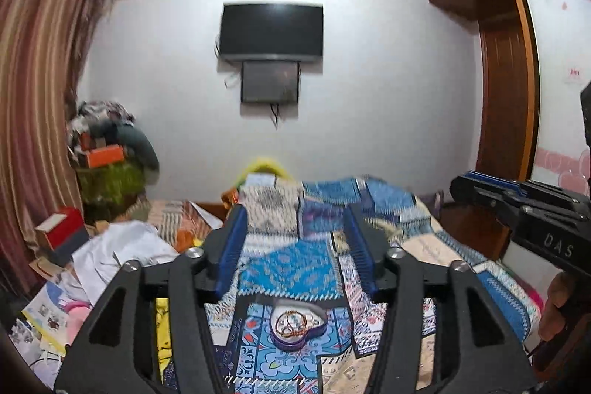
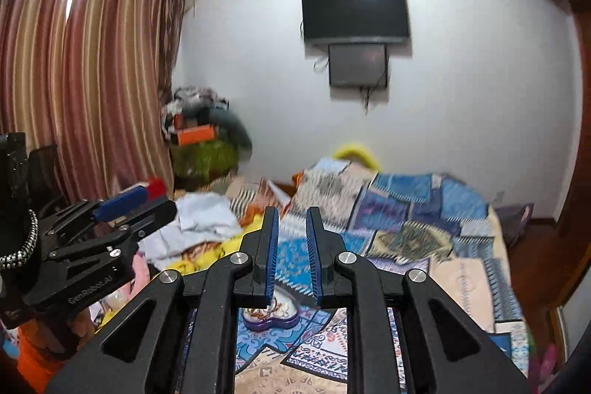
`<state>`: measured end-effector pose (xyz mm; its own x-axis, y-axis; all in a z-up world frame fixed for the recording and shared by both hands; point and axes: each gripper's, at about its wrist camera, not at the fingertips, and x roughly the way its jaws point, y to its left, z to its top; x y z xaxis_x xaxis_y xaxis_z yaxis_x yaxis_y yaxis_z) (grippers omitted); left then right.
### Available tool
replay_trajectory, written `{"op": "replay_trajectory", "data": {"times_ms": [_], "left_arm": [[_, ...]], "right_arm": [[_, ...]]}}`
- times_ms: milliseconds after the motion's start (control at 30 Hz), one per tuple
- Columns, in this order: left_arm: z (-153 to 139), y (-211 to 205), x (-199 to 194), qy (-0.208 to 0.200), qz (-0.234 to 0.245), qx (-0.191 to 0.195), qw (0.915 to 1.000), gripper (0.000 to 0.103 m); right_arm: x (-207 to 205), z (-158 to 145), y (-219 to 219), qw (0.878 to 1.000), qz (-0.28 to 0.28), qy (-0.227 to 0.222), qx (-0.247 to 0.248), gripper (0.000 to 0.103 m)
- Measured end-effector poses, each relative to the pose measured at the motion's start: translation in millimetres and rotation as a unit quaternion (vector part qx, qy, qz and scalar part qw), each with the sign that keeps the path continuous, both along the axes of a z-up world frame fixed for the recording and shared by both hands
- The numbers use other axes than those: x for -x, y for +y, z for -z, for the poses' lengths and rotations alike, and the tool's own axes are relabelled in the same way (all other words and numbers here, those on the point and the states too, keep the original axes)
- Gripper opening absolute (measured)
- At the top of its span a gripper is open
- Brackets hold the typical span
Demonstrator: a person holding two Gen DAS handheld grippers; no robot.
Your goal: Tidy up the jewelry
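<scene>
I hold my left gripper (image 1: 295, 246) spread wide and my right gripper (image 2: 291, 246) parted with nothing between its pads, both raised above the purple heart-shaped jewelry box (image 1: 297, 325) resting on the patchwork bedspread (image 1: 295, 268), beaded bracelets (image 1: 291, 322) inside.

My right tongs (image 2: 291, 239) hang parted above the bed (image 2: 424, 231), empty; the purple heart-shaped box (image 2: 271, 318) of jewelry (image 2: 269, 312) sits just below them, left tongs (image 2: 122, 205) off beside.
</scene>
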<state>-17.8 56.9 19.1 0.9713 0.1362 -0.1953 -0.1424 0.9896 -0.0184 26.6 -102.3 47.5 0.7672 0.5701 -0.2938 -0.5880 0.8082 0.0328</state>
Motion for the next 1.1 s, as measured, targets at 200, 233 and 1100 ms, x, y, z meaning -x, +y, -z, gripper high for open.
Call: {"op": "replay_trajectory", "data": {"times_ms": [200,233,1100], "left_arm": [[-8.7,-8.7,33.2,-0.036,-0.017,0.007,0.9992,0.097],[-9.0,-9.3,37.1,-0.038,-0.021,0.009,0.999,0.099],[0.9,-13.5,41.2,-0.029,-0.039,0.022,0.9986,0.102]], "right_arm": [[32.4,-8.5,-11.9,0.997,0.042,-0.056,-0.015,0.067],[36.8,-9.4,-12.1,0.997,0.046,-0.062,-0.016,0.073],[51.2,0.9,-21.7,0.994,0.072,-0.077,-0.013,0.101]]}}
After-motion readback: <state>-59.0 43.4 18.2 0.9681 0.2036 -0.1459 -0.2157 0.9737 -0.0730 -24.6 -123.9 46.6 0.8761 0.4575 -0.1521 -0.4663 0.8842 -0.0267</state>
